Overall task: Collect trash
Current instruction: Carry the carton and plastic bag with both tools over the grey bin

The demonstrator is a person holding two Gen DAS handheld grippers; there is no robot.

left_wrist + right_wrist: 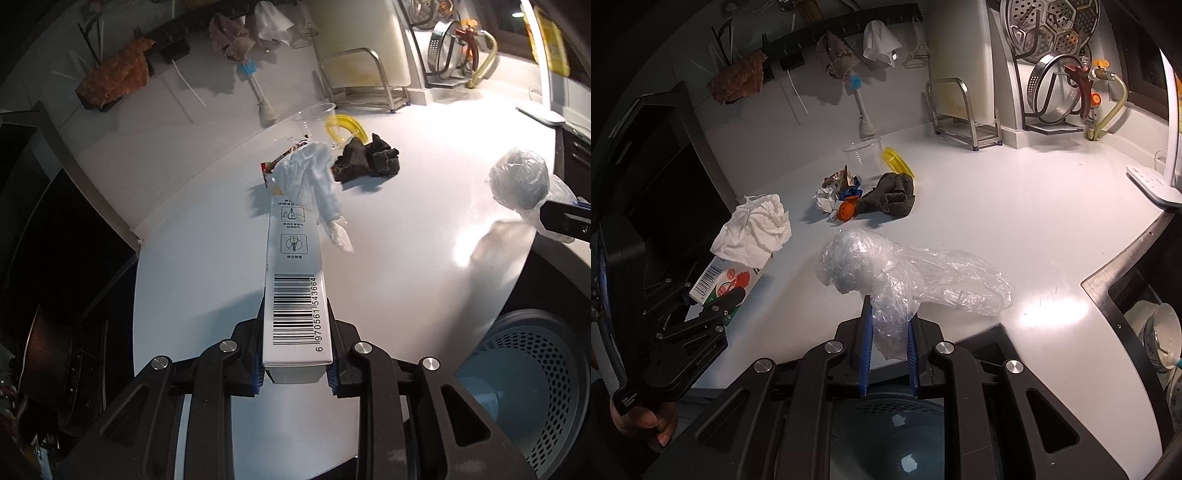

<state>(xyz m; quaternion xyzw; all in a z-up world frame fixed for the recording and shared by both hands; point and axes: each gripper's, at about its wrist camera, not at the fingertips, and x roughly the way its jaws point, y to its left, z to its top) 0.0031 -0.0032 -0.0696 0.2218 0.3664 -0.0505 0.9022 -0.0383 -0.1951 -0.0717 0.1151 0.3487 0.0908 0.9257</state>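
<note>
My left gripper (295,345) is shut on a white carton (293,280) with a barcode; a crumpled white tissue (314,177) sticks out of its far end. Both show in the right wrist view, the carton (720,280) and tissue (753,229) at the left. My right gripper (889,332) is shut on a clear plastic bag (905,273) held above the white counter; the bag also shows at the right of the left wrist view (521,177). A blue perforated bin (524,376) sits below the counter edge, and under my right gripper (894,435).
On the counter (1015,229) lie a dark cloth (890,195), small wrappers and an orange scrap (846,210), a clear cup (862,157) and a yellow lid (897,158). A metal rack (964,114) stands behind. A sink with dishes (1156,339) is right.
</note>
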